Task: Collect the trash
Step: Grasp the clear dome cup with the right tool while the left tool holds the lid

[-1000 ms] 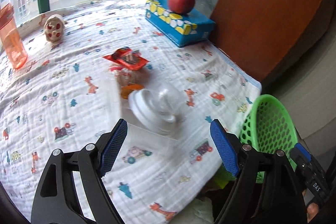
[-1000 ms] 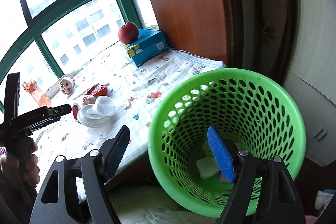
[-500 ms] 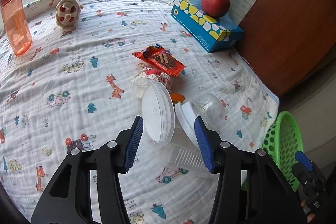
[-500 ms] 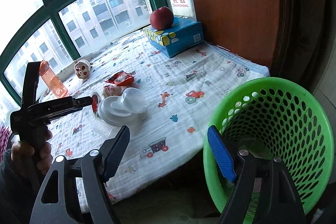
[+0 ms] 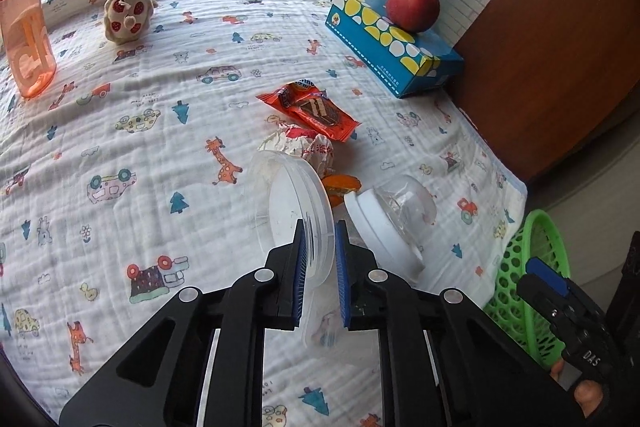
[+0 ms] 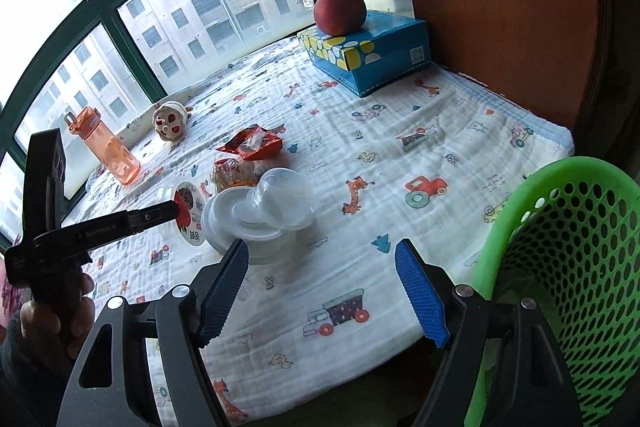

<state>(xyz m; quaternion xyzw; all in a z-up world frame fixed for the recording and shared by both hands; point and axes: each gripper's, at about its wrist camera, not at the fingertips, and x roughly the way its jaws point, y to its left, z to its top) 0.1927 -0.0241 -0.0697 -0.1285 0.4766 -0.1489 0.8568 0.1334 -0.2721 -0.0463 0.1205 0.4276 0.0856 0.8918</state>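
My left gripper [image 5: 320, 259] is shut on the rim of a clear round plastic lid [image 5: 298, 203], held on edge just above the cloth; the lid also shows in the right wrist view [image 6: 188, 215]. Beside it lies a clear domed cup with a white lid [image 5: 394, 217], also in the right wrist view [image 6: 264, 211]. Behind them lie a crumpled wrapper [image 5: 300, 145], an orange scrap [image 5: 340, 184] and a red snack packet [image 5: 310, 109]. My right gripper [image 6: 322, 291] is open and empty at the bed's front edge, left of the green basket [image 6: 560, 267].
A blue tissue box [image 5: 392, 43] with an apple [image 5: 412, 7] on it stands at the back right by a wooden panel. An orange bottle [image 5: 24, 39] and a small plush toy [image 5: 128, 13] stand near the window. The basket [image 5: 528, 287] sits below the bed's right edge.
My left gripper has closed onto the clear lid and tipped it on edge. My right gripper has swung left from over the basket to the bed's front edge.
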